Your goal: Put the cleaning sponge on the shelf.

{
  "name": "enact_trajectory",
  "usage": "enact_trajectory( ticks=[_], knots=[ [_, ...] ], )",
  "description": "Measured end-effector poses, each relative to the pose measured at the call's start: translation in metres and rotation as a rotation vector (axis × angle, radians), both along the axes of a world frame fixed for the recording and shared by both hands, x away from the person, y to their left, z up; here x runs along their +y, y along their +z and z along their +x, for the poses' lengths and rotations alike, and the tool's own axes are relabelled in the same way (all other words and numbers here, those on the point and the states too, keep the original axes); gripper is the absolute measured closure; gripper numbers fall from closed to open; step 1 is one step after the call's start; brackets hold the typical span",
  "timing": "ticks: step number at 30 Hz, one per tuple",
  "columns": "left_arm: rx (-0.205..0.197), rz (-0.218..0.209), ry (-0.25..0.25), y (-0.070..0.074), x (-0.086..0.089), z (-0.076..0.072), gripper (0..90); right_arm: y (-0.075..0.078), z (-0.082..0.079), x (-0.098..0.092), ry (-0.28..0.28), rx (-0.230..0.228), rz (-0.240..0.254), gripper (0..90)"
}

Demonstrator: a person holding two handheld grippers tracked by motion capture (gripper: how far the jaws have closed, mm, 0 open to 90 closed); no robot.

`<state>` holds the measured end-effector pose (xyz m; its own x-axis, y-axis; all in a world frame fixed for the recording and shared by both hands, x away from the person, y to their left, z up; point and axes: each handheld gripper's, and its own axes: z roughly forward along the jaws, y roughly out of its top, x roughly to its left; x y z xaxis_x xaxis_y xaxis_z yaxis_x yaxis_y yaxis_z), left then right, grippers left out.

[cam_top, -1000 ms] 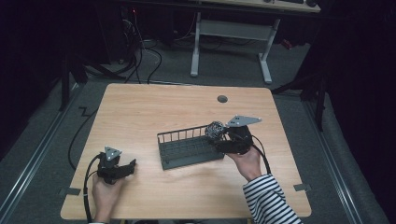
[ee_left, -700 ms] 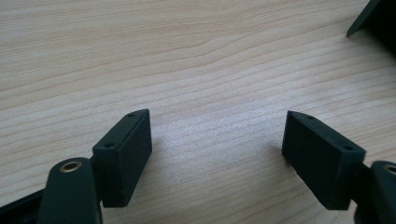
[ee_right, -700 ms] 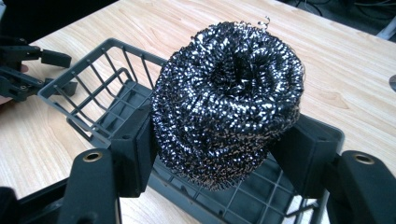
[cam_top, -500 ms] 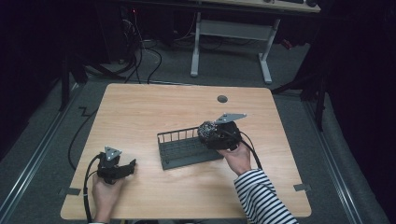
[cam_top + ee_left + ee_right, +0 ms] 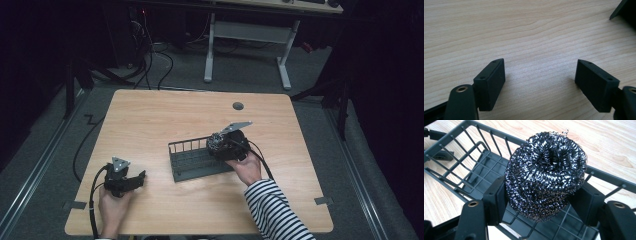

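Observation:
A steel-wool scourer [image 5: 546,170] sits between the pads of my right gripper [image 5: 544,202], which press on both its sides. The jaws have just been opening a little, with the scourer still between them. The scourer hangs just above the right end of a dark grey wire basket [image 5: 471,172]. From above, the right gripper [image 5: 220,145] and scourer [image 5: 215,142] are over the basket's [image 5: 192,165] right end. My left gripper [image 5: 137,179] rests on the table near the front left, pointing right. Its jaws stand open with only bare wood between them in the left gripper view [image 5: 540,80].
The wooden table [image 5: 165,115] has a round cable hole [image 5: 238,106] near its far edge. A dark corner of the basket [image 5: 624,10] shows at the upper right of the left gripper view. Cables trail from both grippers toward the front edge.
The right gripper has carried the scourer left and down, from beside the basket's right end to just over its inside. The left gripper has stayed put.

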<state>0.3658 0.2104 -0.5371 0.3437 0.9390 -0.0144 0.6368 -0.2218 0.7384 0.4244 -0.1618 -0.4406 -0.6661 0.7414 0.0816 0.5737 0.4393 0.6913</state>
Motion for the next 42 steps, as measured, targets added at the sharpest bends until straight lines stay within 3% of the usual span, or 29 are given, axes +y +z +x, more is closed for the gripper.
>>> enact_trajectory(
  ticks=[13, 18, 22, 30, 37, 42],
  knots=[
    [0.0, -0.001, 0.0, 0.0, 0.0, 0.0, 24.8, -0.004, 0.005, 0.004, 0.008, 0.053, -0.022, 30.5],
    [0.0, -0.001, 0.0, 0.0, 0.0, 0.0, 24.8, 0.0, 0.002, 0.0, 0.011, 0.04, -0.004, 26.8],
    [0.0, -0.001, 0.0, 0.0, 0.0, 0.0, 24.8, 0.011, -0.006, -0.006, 0.005, -0.002, 0.036, 26.7],
    [0.0, -0.001, 0.0, 0.0, 0.0, 0.0, 24.8, 0.023, -0.024, -0.034, -0.038, -0.053, 0.082, 29.7],
    [0.002, 0.001, 0.005, 0.0, 0.0, 0.0, 23.1, 0.018, -0.044, -0.073, -0.121, -0.094, 0.112, 34.3],
    [0.003, 0.001, 0.003, 0.0, 0.0, 0.0, 22.6, 0.007, -0.057, -0.101, -0.186, -0.092, 0.139, 35.0]
  ],
)
